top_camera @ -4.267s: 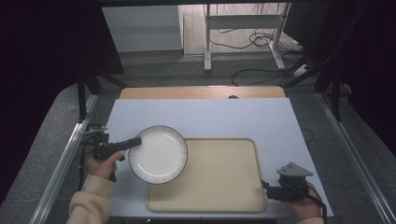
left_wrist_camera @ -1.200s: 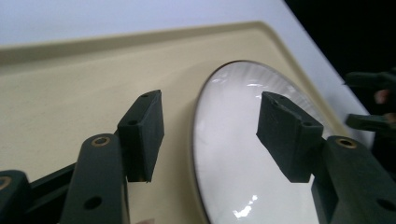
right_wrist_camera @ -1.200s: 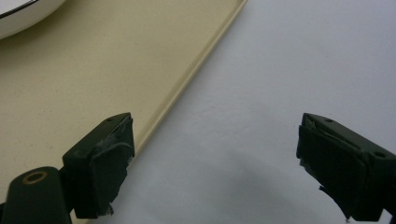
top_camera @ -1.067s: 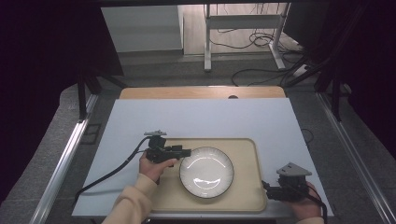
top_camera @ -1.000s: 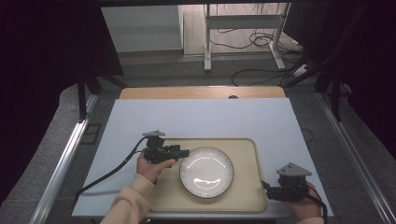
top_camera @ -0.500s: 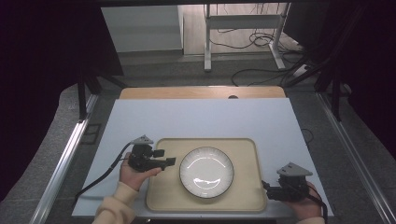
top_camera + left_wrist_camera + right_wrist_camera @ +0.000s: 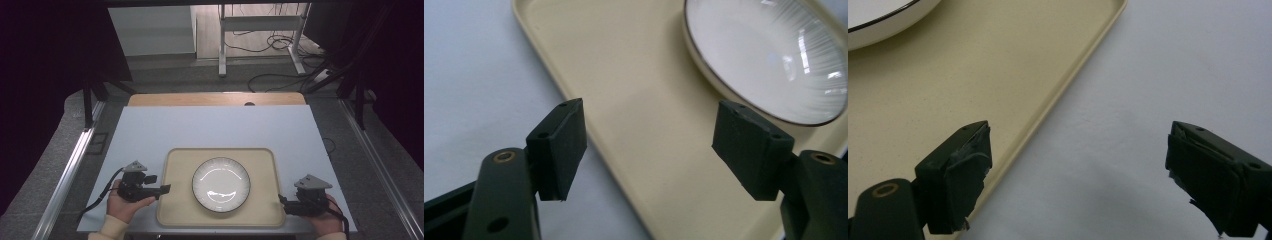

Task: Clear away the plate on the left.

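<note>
A pale blue-white sheet covers the table point(image 7: 220, 127), with a strip of bare wood point(image 7: 215, 98) showing along its far edge at 12 o'clock. Metal rails point(image 7: 67, 172) run down both long sides, and beyond them lies grey carpet. Past the table the room is dim: a white panel point(image 7: 150, 30) stands at about 11 o'clock, the legs of a metal stand point(image 7: 260, 30) rise at 12 to 1 o'clock, and black cables point(image 7: 270, 47) trail across the floor there. Dark curtains close off both sides.

A cream tray point(image 7: 172, 207) sits on the near half of the table, toward 6 o'clock, its long side running left to right. A white plate point(image 7: 221, 184) with a thin dark rim lies flat in the middle of the tray; in the left gripper view its ribbed inner wall point(image 7: 769, 55) catches window-like reflections.

The left tool point(image 7: 162, 189) is held at about 8 o'clock, its tips at the tray's left edge; its jaws are spread wide with nothing between them, one over the table and one over the tray. The right tool point(image 7: 284, 202) rests at about 4 o'clock, just beside the tray's right near corner; its jaws are also spread apart and empty, straddling the tray's edge point(image 7: 1068, 85). A hand point(image 7: 122, 205) grips each tool from the near edge.
</note>
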`<control>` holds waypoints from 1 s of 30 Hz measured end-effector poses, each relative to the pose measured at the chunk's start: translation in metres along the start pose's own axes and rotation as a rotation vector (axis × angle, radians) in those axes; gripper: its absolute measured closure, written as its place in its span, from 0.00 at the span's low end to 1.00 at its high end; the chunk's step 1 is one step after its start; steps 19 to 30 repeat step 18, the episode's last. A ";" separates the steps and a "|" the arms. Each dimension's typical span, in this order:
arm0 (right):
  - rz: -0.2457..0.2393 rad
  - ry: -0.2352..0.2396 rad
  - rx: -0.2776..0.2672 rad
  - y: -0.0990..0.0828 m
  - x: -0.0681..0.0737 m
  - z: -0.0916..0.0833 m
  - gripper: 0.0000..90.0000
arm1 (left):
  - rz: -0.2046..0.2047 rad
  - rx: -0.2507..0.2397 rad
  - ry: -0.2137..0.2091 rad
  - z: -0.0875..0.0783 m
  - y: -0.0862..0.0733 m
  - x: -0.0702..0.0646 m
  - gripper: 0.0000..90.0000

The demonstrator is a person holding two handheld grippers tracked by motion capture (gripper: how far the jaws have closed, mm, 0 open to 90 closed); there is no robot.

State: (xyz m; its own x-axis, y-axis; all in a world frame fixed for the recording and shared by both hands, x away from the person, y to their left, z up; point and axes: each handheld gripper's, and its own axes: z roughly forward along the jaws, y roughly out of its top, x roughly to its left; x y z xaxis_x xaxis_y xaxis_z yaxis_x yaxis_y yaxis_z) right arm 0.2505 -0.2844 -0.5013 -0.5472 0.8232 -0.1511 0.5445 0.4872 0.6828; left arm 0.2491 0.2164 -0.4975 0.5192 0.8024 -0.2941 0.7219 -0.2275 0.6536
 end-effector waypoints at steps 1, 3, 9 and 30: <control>0.000 0.000 0.001 0.000 0.000 0.001 0.13 | -0.002 0.006 0.005 0.001 0.001 0.001 0.32; 0.000 0.000 0.005 0.000 0.000 0.001 0.13 | -0.005 0.006 0.010 0.002 0.002 0.003 0.31; 0.004 -0.002 0.006 -0.002 -0.001 0.000 0.13 | -0.013 0.008 0.005 0.005 0.005 0.007 0.32; 0.007 -0.007 0.005 -0.003 -0.001 -0.001 0.13 | -0.016 0.037 0.019 0.012 0.005 0.006 0.31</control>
